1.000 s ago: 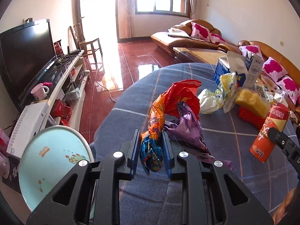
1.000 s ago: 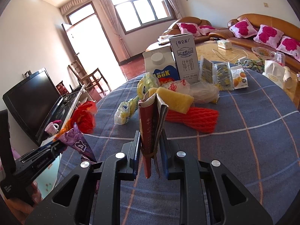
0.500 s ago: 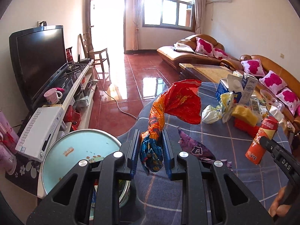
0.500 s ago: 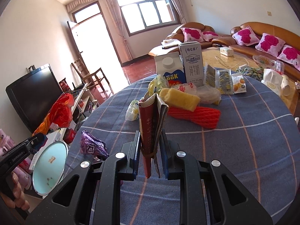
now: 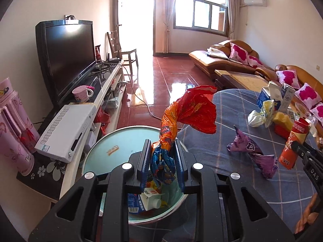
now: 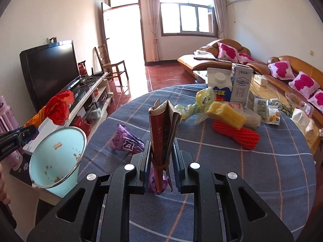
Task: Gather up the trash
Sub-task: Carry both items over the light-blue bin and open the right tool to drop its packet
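My left gripper [image 5: 161, 148] is shut on a crumpled red, orange and blue foil bag [image 5: 191, 111]. It hangs over the pale blue bin [image 5: 105, 161], which has a milk carton [image 5: 151, 199] and other scraps inside. My right gripper [image 6: 161, 147] is shut on a flattened dark red paper carton [image 6: 161, 127] above the blue checked table [image 6: 242, 171]. A purple wrapper [image 6: 127, 141] lies on the cloth just ahead of it. In the right wrist view the bin [image 6: 58, 151] stands off the table's left edge, with the left gripper [image 6: 18, 139] and foil bag [image 6: 56, 109] above it.
More litter sits at the table's far side: two milk cartons [image 6: 219, 84], a yellow sponge [image 6: 226, 115], red mesh [image 6: 236, 135] and snack packets [image 6: 262, 109]. A TV stand [image 5: 109, 84] with a white box [image 5: 66, 129] runs along the left. Sofas [image 5: 222, 58] stand behind.
My left gripper carried the foil bag left off the table to above the bin. The purple wrapper stayed on the cloth. The right gripper drew back a little, still holding the carton.
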`<act>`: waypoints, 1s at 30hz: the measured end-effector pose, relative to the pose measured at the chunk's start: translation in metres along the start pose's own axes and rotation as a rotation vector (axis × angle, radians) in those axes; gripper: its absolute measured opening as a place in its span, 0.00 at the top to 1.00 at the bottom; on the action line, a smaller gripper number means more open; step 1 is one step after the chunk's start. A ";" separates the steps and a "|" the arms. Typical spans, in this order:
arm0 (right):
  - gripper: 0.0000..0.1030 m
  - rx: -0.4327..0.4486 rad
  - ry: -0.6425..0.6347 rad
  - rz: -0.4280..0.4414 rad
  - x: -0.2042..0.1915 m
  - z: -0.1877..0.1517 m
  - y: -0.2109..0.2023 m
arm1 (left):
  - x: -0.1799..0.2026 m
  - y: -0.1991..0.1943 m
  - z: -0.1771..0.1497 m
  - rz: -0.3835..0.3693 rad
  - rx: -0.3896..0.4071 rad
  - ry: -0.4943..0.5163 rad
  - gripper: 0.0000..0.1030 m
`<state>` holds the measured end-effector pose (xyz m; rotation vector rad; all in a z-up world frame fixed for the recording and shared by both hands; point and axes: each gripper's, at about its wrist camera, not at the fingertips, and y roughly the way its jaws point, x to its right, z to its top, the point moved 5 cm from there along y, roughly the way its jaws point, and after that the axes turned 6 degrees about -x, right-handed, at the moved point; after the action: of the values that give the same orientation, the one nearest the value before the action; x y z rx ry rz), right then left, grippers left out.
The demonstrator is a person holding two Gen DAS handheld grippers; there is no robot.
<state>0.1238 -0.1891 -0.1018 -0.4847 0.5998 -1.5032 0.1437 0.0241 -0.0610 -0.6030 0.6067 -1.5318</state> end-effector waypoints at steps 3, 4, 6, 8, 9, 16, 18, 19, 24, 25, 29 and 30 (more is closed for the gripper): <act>0.80 -0.007 -0.053 0.021 -0.023 -0.001 0.003 | -0.016 -0.003 -0.004 0.017 0.000 -0.017 0.78; 0.80 -0.007 -0.070 0.030 -0.031 -0.001 0.003 | -0.022 -0.003 -0.005 0.022 -0.001 -0.024 0.78; 0.80 -0.006 -0.100 0.050 -0.046 0.000 0.005 | -0.033 -0.004 -0.008 0.032 -0.005 -0.036 0.78; 0.80 -0.003 -0.130 0.070 -0.061 0.000 0.006 | -0.042 -0.005 -0.011 0.041 -0.009 -0.045 0.78; 0.80 -0.001 -0.147 0.080 -0.068 0.001 0.006 | -0.046 -0.005 -0.013 0.045 -0.013 -0.048 0.78; 0.80 0.007 -0.261 0.153 -0.119 0.003 0.011 | -0.064 0.000 -0.024 0.073 -0.041 -0.054 0.78; 0.80 0.000 -0.286 0.177 -0.132 0.003 0.015 | -0.068 0.002 -0.026 0.080 -0.050 -0.055 0.78; 0.80 -0.003 -0.296 0.185 -0.138 0.003 0.016 | -0.070 0.003 -0.027 0.083 -0.055 -0.056 0.78; 0.80 -0.032 -0.344 0.232 -0.161 0.004 0.028 | -0.077 0.009 -0.031 0.098 -0.082 -0.053 0.78; 0.80 -0.039 -0.356 0.235 -0.165 0.004 0.031 | -0.078 0.010 -0.032 0.100 -0.087 -0.051 0.78; 0.80 -0.074 -0.394 0.246 -0.176 -0.001 0.045 | -0.082 0.017 -0.035 0.106 -0.107 -0.047 0.78; 0.80 -0.083 -0.402 0.249 -0.179 -0.002 0.048 | -0.082 0.018 -0.036 0.106 -0.112 -0.046 0.78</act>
<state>0.1642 -0.0093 -0.1221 -0.7274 0.3886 -1.1074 0.1354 0.1063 -0.1010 -0.6783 0.6821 -1.3880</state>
